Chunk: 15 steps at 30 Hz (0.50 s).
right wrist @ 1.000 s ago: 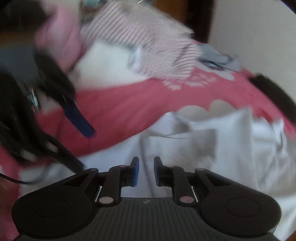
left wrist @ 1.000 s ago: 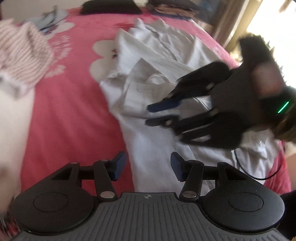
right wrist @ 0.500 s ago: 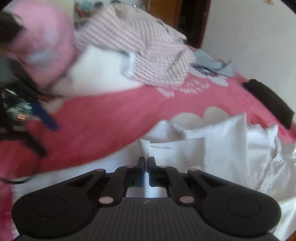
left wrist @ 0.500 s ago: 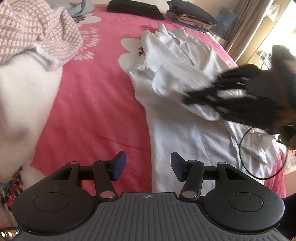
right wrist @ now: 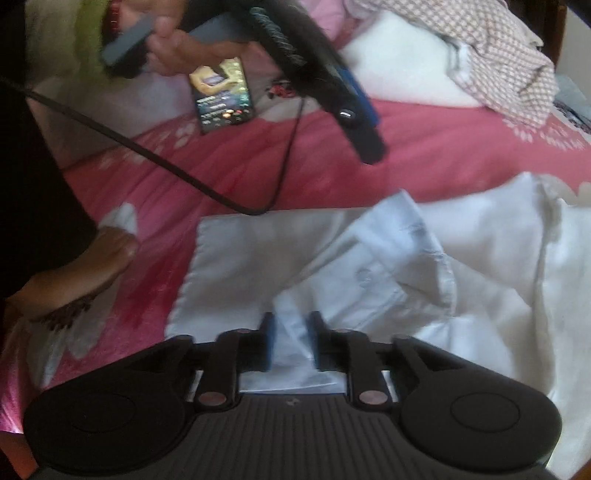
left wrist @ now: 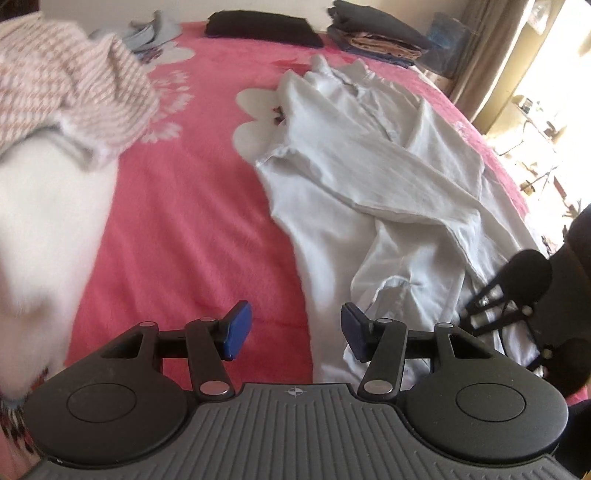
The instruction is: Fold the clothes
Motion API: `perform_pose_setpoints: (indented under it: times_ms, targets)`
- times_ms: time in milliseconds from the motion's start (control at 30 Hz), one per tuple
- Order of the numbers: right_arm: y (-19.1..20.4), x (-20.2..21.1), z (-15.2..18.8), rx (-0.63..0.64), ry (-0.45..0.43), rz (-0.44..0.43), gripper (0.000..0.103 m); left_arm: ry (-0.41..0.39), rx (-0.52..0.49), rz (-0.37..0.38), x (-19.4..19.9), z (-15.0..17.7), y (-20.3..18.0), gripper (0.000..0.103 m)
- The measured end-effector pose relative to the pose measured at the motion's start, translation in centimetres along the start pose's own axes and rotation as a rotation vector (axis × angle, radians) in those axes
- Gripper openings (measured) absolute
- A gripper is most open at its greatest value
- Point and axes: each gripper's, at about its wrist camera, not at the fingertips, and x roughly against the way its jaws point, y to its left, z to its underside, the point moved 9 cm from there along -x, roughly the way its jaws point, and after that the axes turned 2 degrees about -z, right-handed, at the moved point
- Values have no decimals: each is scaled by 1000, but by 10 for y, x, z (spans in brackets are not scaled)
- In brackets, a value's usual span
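A white long-sleeved shirt [left wrist: 369,192] lies spread on the pink bedspread [left wrist: 184,206], one sleeve [left wrist: 413,192] laid slantwise across its front. My left gripper [left wrist: 295,330] hovers open over the shirt's near left edge, with nothing between its blue pads. It also shows in the right wrist view as the left gripper [right wrist: 354,110], held in a hand. My right gripper [right wrist: 291,341] sits low over the shirt [right wrist: 424,280] near the cuff. Its jaws are opening, with a fold of white cloth lying loose between them.
A striped garment [left wrist: 66,96] and a white fluffy blanket [left wrist: 44,221] are heaped at the left. A black folded item [left wrist: 262,27] and a stack of folded clothes [left wrist: 376,40] lie at the far end. A phone [right wrist: 221,96], a black cable [right wrist: 177,170] and the person's foot [right wrist: 92,258] are close by.
My right gripper shut on the sleeve, carried it across the shirt toward the near right side, and now stands with its jaws parted. The sleeve lies stretched out. The left gripper stayed open.
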Motion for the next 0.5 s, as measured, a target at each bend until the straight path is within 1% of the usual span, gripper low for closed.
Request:
perform_pose_setpoints:
  times_ms: [100,167,300,333,400,433,467,500]
  targets:
    - [12,13,7,-41,15,-81,29,-25,-58,3,-6,-9,-12,54]
    - [19,25,14,-95,33,-131,29,-52,-124,13,-15,-16,-27,54]
    - [41,49,32,-227,89,-307,29,-100,-257,39,-34,-29,-59,53]
    - [49,53,39,-263,102,-335,29,-89,-295,71,-39,-25,-72,53]
    - [55,60,52,-348,105,-342,29,-36,-372,138,-51,-10,-94,54]
    - [53,64,60,-404,97,-325,29,14,-405,166,-59,1,-103,54]
    - [47,69,68,-460,83,-293,29,59,-426,161,-67,10,-105,53]
    - [37,75,75,-521,55,-245,29,83,-442,139,-71,15,-105,52]
